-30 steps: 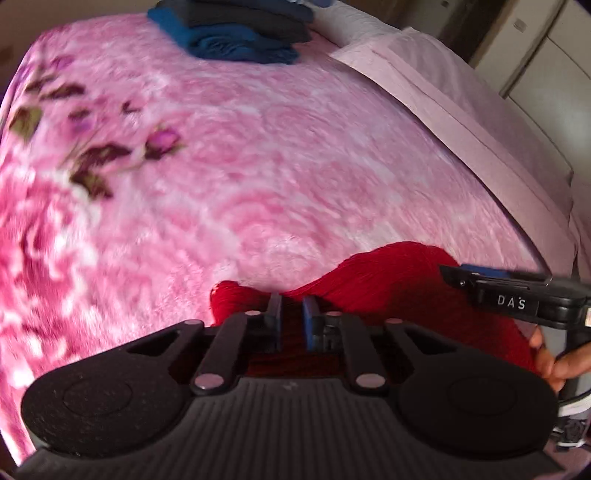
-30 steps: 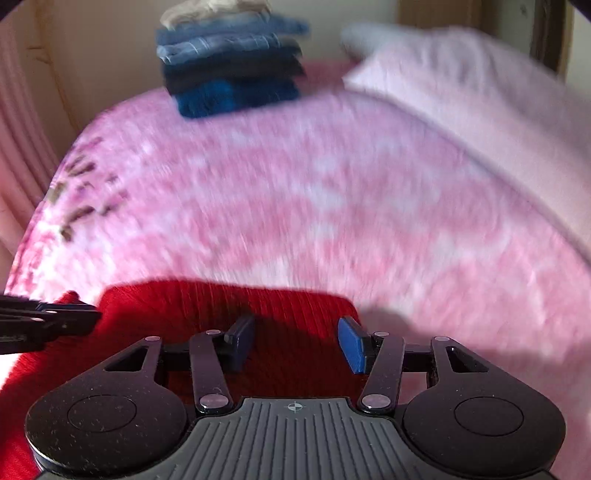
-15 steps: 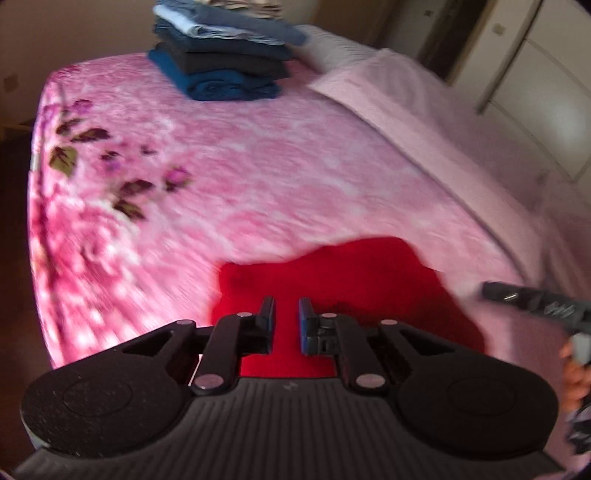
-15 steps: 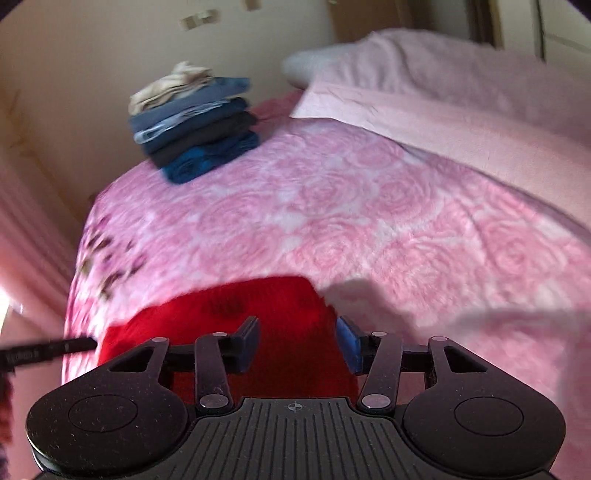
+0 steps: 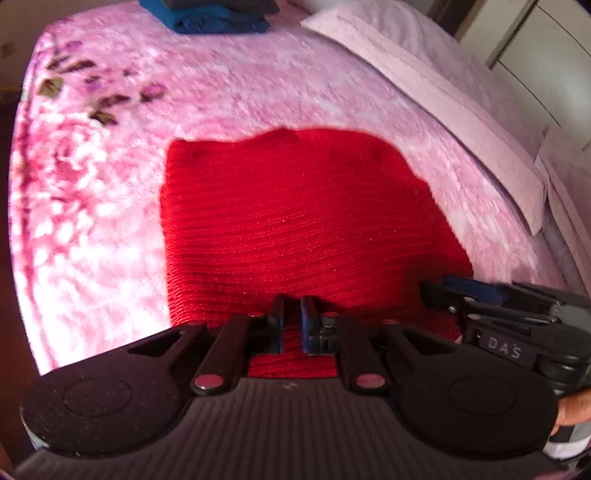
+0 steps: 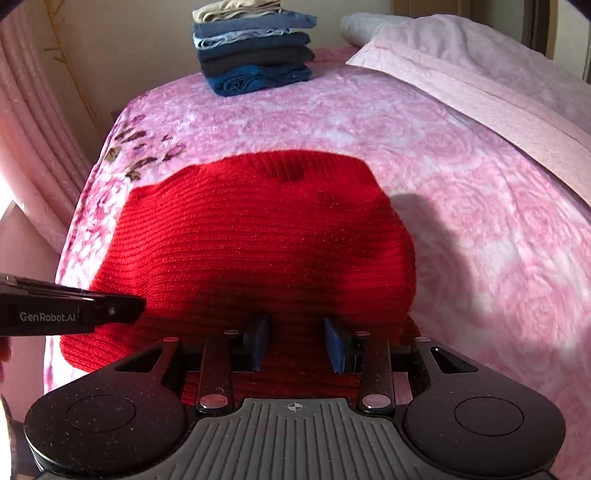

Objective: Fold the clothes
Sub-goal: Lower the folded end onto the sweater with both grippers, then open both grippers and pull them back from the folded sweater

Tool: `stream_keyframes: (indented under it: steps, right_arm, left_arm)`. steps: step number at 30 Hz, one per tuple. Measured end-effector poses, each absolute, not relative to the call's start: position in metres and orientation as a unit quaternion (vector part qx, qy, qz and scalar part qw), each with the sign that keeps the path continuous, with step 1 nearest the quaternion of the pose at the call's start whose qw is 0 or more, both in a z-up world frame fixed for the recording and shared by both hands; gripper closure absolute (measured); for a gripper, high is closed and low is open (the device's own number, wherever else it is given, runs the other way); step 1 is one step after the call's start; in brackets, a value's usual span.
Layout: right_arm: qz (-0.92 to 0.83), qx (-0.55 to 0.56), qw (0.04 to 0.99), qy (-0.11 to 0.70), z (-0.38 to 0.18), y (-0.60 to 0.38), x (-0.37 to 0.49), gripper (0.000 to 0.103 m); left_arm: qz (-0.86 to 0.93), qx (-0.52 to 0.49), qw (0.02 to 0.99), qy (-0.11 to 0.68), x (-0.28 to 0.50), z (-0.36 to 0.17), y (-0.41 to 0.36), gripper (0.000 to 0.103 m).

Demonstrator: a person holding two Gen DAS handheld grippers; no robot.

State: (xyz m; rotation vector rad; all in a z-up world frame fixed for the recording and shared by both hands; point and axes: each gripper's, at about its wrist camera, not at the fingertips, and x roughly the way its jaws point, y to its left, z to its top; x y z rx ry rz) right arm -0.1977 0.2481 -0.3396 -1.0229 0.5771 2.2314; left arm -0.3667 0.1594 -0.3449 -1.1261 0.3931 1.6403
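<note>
A folded red knit sweater point(image 5: 295, 221) lies flat on the pink floral bedspread point(image 5: 258, 85); it also shows in the right wrist view point(image 6: 258, 240). My left gripper point(image 5: 291, 325) sits at the sweater's near edge with its jaws almost closed, a thin gap between them over the red knit. My right gripper point(image 6: 297, 345) is open at the sweater's near right edge, with red knit showing between the blue pads point(image 6: 338, 347). The right gripper also shows in the left wrist view point(image 5: 469, 291), and the left gripper in the right wrist view point(image 6: 110, 310).
A stack of folded clothes point(image 6: 255, 48), blue and dark, stands at the far end of the bed point(image 5: 214, 14). A pale pink folded blanket point(image 6: 480, 81) runs along the right side. A pink curtain point(image 6: 33, 140) hangs at left. White cupboards point(image 5: 546, 55) stand at right.
Both grippers have dropped and come in closer to the sweater's near edge. The sweater now fills more of both views. The jaws' widths look unchanged.
</note>
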Motion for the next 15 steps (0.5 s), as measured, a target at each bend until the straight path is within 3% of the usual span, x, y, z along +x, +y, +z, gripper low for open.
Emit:
stream_keyframes:
  steps: [5,10,15]
  right_arm:
    - [0.847,-0.348,0.335,0.221,-0.318,0.230,-0.167,0.068]
    - [0.826,-0.388,0.332,0.238,-0.350,0.237,-0.168,0.067]
    - [0.823,-0.389,0.342,0.234,-0.335,0.234,-0.160,0.067]
  left_arm:
    - [0.719,-0.447,0.509,0.153,-0.365,-0.318,0.127,0.094]
    - [0.709,-0.485,0.481,0.174,-0.371,-0.356,0.126,0.095]
    - [0.720,-0.481,0.471,0.168,-0.362,-0.339,0.119,0.091]
